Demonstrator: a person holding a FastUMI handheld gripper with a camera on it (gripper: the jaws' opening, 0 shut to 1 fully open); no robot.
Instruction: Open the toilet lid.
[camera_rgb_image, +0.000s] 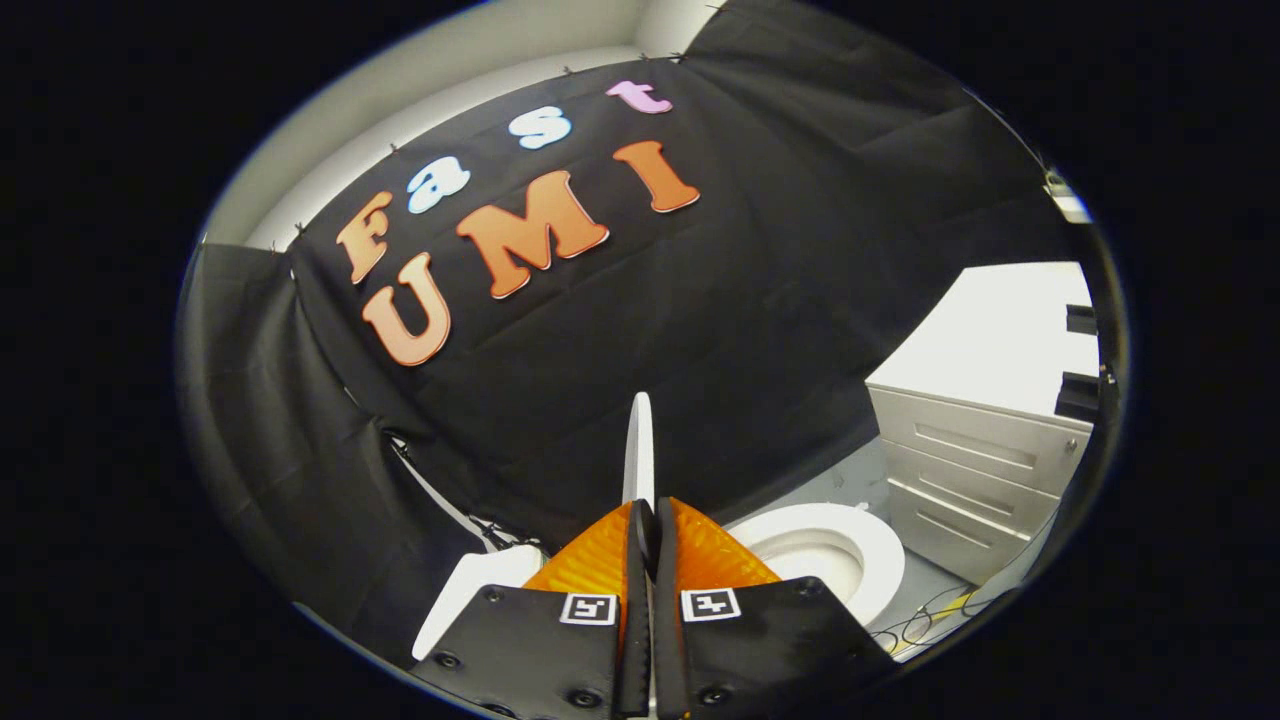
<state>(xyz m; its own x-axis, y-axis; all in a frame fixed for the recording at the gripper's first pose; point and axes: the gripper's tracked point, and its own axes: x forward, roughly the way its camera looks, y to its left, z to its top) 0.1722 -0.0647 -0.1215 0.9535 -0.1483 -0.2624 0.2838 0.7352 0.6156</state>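
The white toilet lid (638, 450) stands raised on edge, seen as a thin upright blade rising from between my fingers. My gripper (647, 525) is shut on the lid's edge, both fingers pressing its two faces. To the right of the fingers lies the open toilet seat and bowl (835, 560), white and oval. To the left of the fingers a white part of the toilet's tank (470, 590) shows.
A white drawer cabinet (985, 470) stands to the right of the toilet. Cables (925, 622) lie on the grey floor (850, 480) beside the bowl. The black cloth wall (760, 300) hangs close behind the toilet.
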